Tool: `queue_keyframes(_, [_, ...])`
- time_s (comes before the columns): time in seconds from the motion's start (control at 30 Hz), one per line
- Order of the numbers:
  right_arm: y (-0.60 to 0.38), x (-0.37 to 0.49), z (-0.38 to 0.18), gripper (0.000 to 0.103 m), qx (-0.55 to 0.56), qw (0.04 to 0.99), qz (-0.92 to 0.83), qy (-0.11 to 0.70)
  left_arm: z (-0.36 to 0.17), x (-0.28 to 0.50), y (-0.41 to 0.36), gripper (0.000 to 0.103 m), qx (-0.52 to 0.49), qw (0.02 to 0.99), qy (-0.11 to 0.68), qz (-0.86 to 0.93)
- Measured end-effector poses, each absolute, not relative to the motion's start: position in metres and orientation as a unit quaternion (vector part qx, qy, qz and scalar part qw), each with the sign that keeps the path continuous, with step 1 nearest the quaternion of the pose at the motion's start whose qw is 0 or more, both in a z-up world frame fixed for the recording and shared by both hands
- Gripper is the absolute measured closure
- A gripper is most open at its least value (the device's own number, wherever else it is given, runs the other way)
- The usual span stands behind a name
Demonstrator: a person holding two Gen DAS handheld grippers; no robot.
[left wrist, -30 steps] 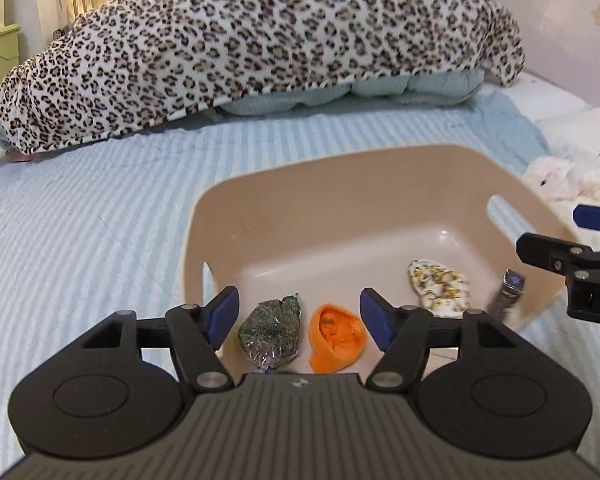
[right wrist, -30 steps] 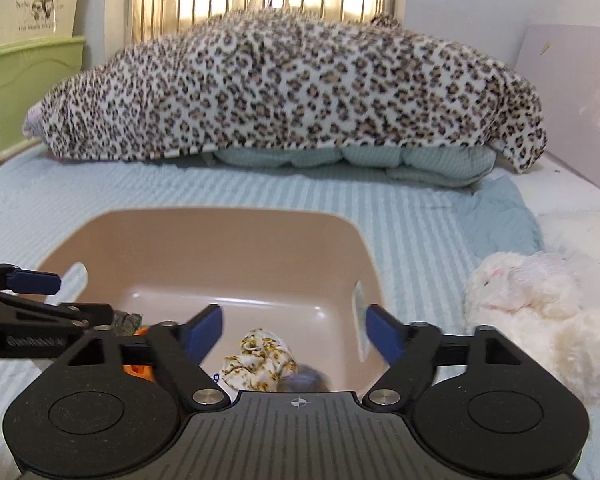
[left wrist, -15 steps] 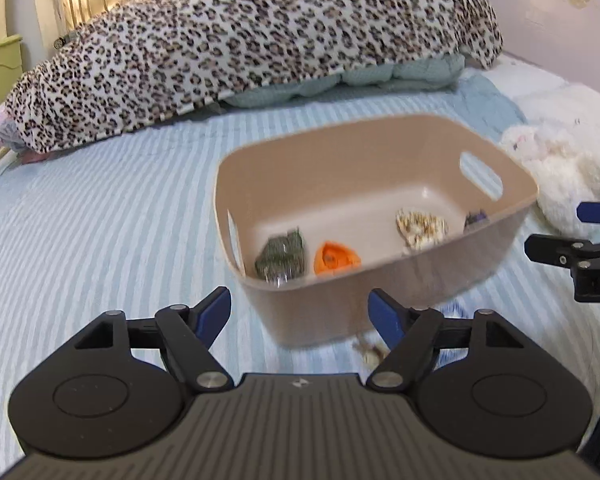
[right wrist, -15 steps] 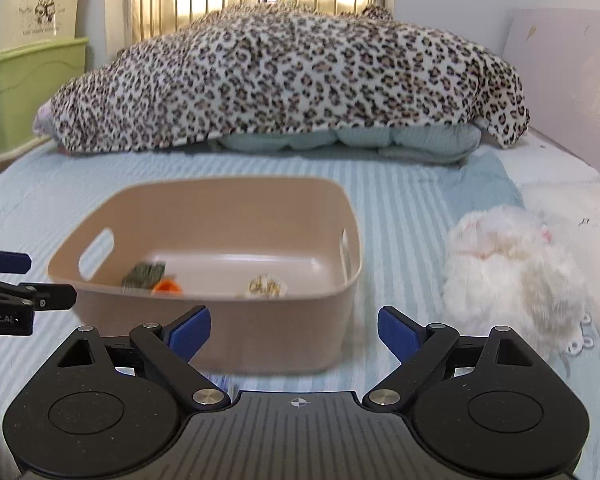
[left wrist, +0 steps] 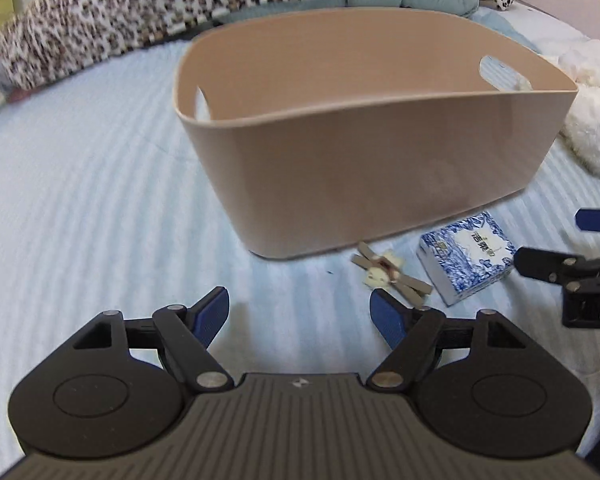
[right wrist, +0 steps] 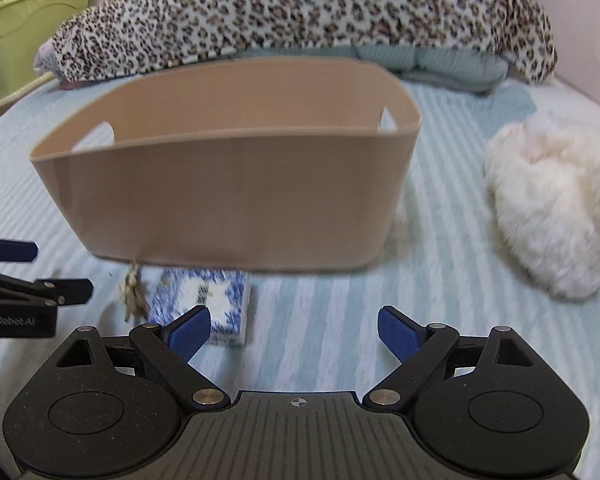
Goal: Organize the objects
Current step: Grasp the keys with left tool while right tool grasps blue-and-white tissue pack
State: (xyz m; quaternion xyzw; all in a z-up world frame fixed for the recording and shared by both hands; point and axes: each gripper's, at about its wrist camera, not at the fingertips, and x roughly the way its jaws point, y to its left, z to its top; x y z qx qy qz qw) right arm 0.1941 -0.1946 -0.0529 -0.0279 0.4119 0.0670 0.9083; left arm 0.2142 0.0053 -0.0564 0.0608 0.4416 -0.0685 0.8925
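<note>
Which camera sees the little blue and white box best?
The left wrist view. There the blue and white box lies sharp and whole on the bed in front of the tan basket, with its printed top readable. In the right wrist view the box is blurred, and a finger of the right hand-held gripper covers its near corner.

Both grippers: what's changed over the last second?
Both have pulled back from over the beige bin and dropped low in front of it, toward the blue-and-white packet and hair clip. Left gripper and right gripper stayed open and empty; the bin stayed put.
</note>
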Motion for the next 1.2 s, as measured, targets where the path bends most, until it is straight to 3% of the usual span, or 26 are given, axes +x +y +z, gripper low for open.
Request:
queue_keyframes(0.37, [-0.202, 0.199, -0.072, 0.011, -0.013, 0.899, 0.067, 0.432, -0.053, 0.227, -0.002, 0.023, 0.016, 0.908, 0.415, -0.057])
queue_keyframes(0.63, [-0.203, 0.197, -0.072, 0.011, -0.014, 0.902, 0.066, 0.427, -0.075, 0.242, -0.014, 0.020, -0.001, 0.889, 0.456, -0.037])
queue_keyframes(0.87, [-0.205, 0.195, -0.073, 0.011, -0.009, 0.902, 0.067, 0.426, -0.076, 0.228, -0.017, 0.019, 0.040, 0.886, 0.459, -0.042])
queue_keyframes(1.2, [-0.204, 0.192, -0.073, 0.011, -0.011, 0.903, 0.072, 0.423, -0.068, 0.215, 0.007, 0.044, 0.034, 0.884, 0.460, -0.081])
